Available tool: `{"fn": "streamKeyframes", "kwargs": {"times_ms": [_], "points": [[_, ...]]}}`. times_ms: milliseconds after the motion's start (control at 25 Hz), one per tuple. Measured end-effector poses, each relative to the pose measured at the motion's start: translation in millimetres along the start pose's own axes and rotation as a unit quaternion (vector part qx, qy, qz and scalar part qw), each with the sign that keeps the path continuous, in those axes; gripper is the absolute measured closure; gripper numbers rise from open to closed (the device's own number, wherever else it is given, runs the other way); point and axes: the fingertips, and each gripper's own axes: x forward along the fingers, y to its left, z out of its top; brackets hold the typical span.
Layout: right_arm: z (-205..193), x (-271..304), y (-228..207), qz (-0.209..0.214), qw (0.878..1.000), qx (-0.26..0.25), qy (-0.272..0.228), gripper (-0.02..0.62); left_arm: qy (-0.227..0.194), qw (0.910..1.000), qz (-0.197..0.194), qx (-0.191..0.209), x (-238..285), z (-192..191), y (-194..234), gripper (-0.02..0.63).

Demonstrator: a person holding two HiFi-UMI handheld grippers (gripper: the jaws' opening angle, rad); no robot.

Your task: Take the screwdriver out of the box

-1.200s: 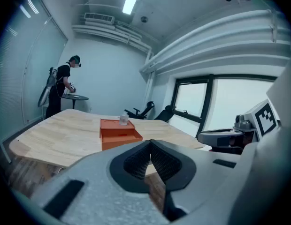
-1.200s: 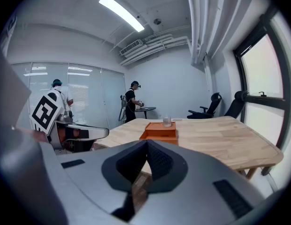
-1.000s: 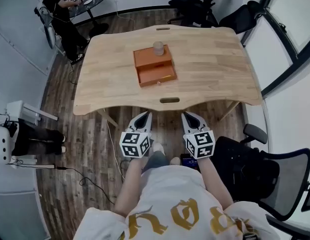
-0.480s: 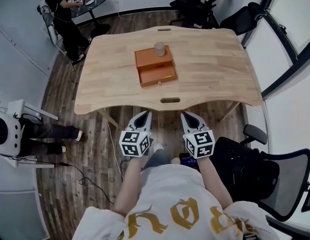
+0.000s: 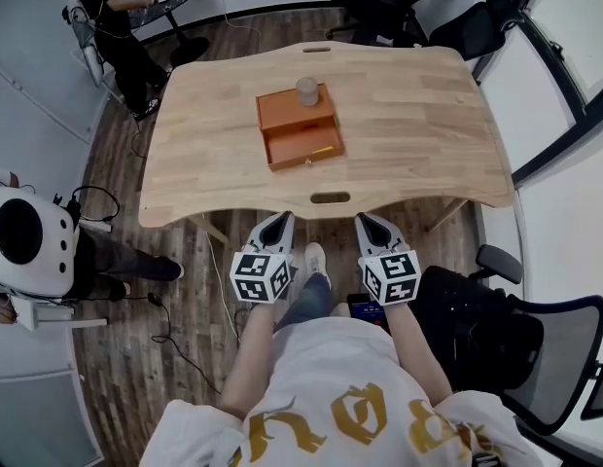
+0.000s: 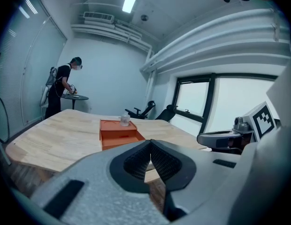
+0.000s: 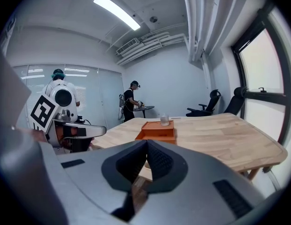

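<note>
On the light wooden table (image 5: pixel 408 144) the orange rectangular box (image 5: pixel 300 129) sits mid-surface with its drawer open, the screwdriver too small to make out, while the left tool (image 5: pixel 283 219) and right tool (image 5: pixel 364 220), both closed and empty, hang short of the near edge, so the taking-out looks not yet begun.

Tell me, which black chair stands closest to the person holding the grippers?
The mesh-backed chair at the head view's lower right, beside the right gripper; the other chairs stand beyond the far edge of the table.

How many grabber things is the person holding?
2. The left gripper is just short of the table; the right gripper is beside it. Both are shut and empty. No others show.
</note>
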Motion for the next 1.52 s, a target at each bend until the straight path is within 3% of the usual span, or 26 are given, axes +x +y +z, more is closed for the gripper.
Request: {"fn": "streamKeyframes", "kwargs": {"times_ms": [200,640,840,1080,1520], "points": [[1.3,44.9,-23.9,-0.006,1.000,0.006,0.019,0.584,0.011,0.9999,-0.008,-0.007,49.1,11.2,23.9,0.595],[45.9,157.8,-93.6,-0.038,0.998,0.015,0.040,0.584,0.028,0.9990,-0.026,-0.022,176.5,65.7,104.2,0.595],[53.2,200.0,-101.1,-0.046,0.997,0.023,0.051,0.584,0.059,0.9966,-0.057,-0.015,217.9,68.5,128.4,0.595],[59.4,222.7,-109.4,-0.058,0.997,0.022,0.056,0.584,0.085,0.9907,-0.103,-0.025,251.7,67.8,136.6,0.595],[50.0,244.5,-131.2,-0.068,0.994,0.045,0.067,0.584,0.125,0.9808,-0.149,-0.012,286.9,58.2,135.4,0.595]]}}
